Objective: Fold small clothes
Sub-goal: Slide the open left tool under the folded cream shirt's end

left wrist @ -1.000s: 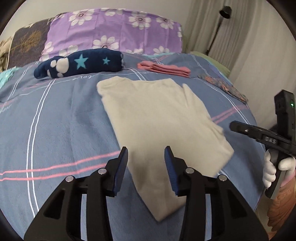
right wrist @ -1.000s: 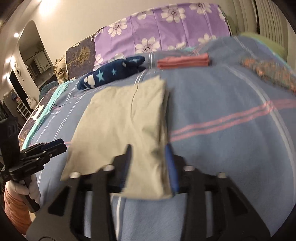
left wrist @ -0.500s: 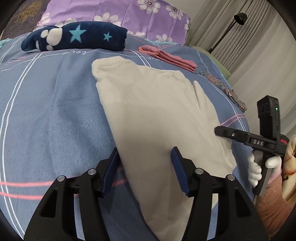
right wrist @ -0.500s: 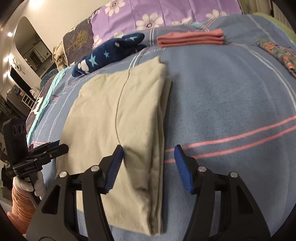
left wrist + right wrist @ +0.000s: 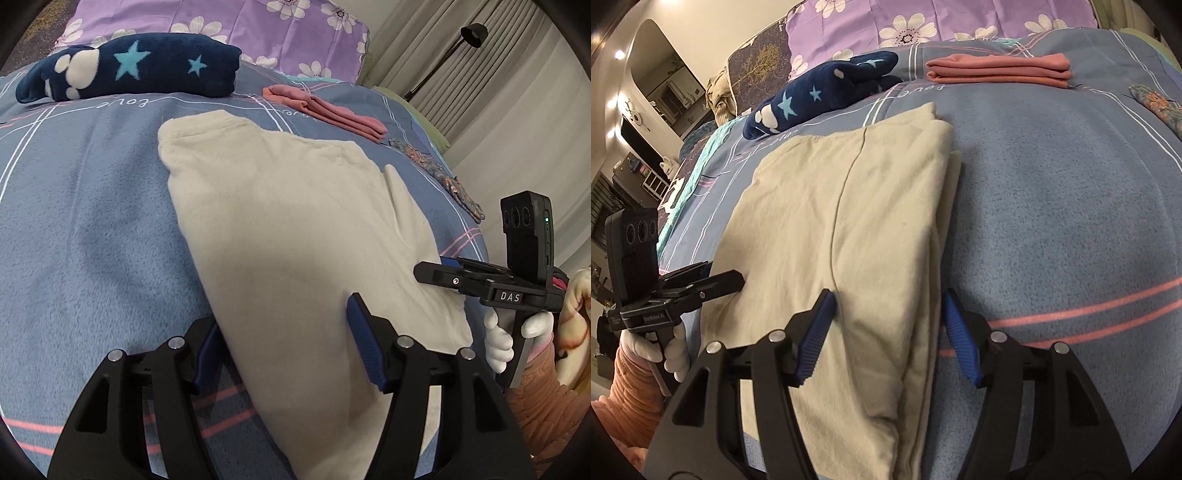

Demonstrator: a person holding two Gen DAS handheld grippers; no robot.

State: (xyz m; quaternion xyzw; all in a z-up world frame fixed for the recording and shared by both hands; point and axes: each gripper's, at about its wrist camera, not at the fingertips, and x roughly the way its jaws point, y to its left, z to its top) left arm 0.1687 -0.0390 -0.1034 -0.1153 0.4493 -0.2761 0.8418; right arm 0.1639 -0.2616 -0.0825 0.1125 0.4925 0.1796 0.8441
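Blue fleece bedspread [image 5: 85,229] on a bed: my beige garment already folded lengthwise, both grippers at its near end.

My left gripper [image 5: 282,341] and right gripper [image 5: 888,332] each straddle one long edge of the beige garment [image 5: 295,236] near its near end, jaws opening, pads not pressing on the cloth, so I hold nothing. The garment lies flat in the middle of the bedspread, layers stacked along its right edge, a seam running down it. Its long axis runs from me toward the purple flowered pillow [image 5: 266,33], the narrower hemmed end pointing that way. I judge the lengthwise fold done and a crosswise fold left. Beyond the garment's far end sit a folded pink garment [image 5: 997,70], finished by the look of it, and a navy star-print fleece [image 5: 136,68]; to its right, a floral piece [image 5: 439,177].
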